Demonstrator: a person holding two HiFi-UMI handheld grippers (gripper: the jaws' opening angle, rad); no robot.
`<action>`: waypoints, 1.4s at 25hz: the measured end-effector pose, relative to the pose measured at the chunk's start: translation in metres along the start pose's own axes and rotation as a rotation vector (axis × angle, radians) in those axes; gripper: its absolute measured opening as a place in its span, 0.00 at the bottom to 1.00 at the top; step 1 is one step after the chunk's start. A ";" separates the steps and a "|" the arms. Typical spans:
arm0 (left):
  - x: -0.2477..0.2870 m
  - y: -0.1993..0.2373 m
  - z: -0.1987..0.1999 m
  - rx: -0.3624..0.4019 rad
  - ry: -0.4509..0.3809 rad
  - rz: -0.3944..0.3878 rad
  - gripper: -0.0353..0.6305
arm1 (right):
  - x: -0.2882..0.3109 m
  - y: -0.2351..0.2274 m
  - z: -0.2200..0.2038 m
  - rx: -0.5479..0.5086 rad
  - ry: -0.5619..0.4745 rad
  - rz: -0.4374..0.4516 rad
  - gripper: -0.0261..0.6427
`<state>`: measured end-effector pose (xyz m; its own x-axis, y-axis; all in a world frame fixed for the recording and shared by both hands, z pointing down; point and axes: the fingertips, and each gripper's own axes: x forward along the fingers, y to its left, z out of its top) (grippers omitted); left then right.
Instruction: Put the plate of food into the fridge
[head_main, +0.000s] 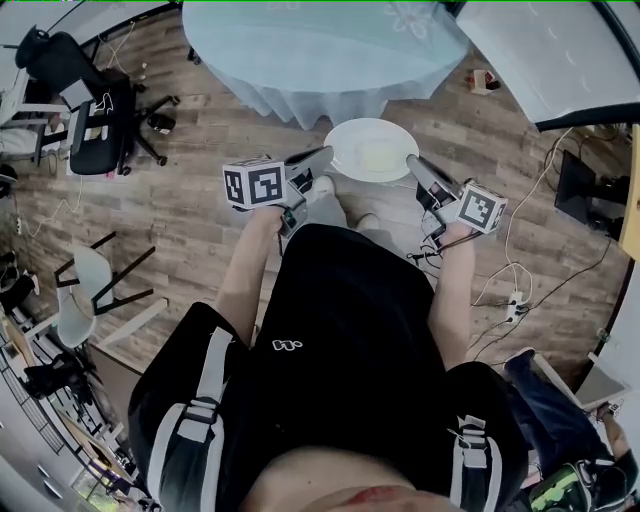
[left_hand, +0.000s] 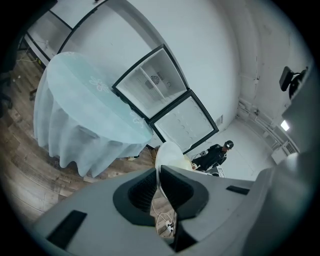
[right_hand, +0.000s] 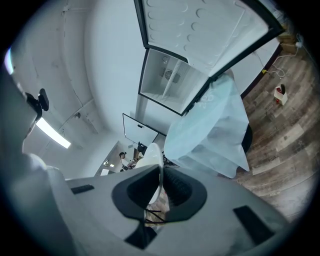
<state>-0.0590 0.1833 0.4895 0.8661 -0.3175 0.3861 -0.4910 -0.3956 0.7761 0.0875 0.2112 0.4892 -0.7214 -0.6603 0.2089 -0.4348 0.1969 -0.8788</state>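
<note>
A white plate (head_main: 372, 150) with pale food on it is carried level in front of the person, over the wooden floor. My left gripper (head_main: 325, 160) is shut on its left rim and my right gripper (head_main: 415, 165) is shut on its right rim. In the left gripper view the plate (left_hand: 170, 152) shows edge-on, pinched between the dark pads of the left gripper (left_hand: 159, 172). The right gripper (right_hand: 162, 172) likewise clamps the plate's thin rim (right_hand: 150, 155). The white fridge (left_hand: 165, 100) stands open beyond the table, its shelves (right_hand: 167, 82) visible and its door (right_hand: 210, 30) swung wide.
A round table with a light blue cloth (head_main: 320, 50) stands just ahead between the plate and the fridge. A black office chair (head_main: 95, 120) and a white chair (head_main: 85, 290) are at the left. Cables and a power strip (head_main: 515, 300) lie on the floor at the right.
</note>
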 end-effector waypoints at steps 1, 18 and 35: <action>-0.005 0.010 0.010 -0.016 0.001 -0.003 0.10 | 0.014 0.001 0.002 0.010 0.007 -0.010 0.08; -0.030 0.097 0.102 -0.073 0.007 -0.027 0.10 | 0.135 0.013 0.033 0.036 0.032 -0.092 0.08; 0.003 0.121 0.154 -0.088 -0.001 -0.064 0.09 | 0.163 -0.010 0.076 0.091 -0.026 -0.105 0.08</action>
<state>-0.1301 0.0016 0.5084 0.8954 -0.2946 0.3339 -0.4245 -0.3383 0.8399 0.0158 0.0463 0.4994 -0.6597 -0.6928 0.2912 -0.4551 0.0599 -0.8884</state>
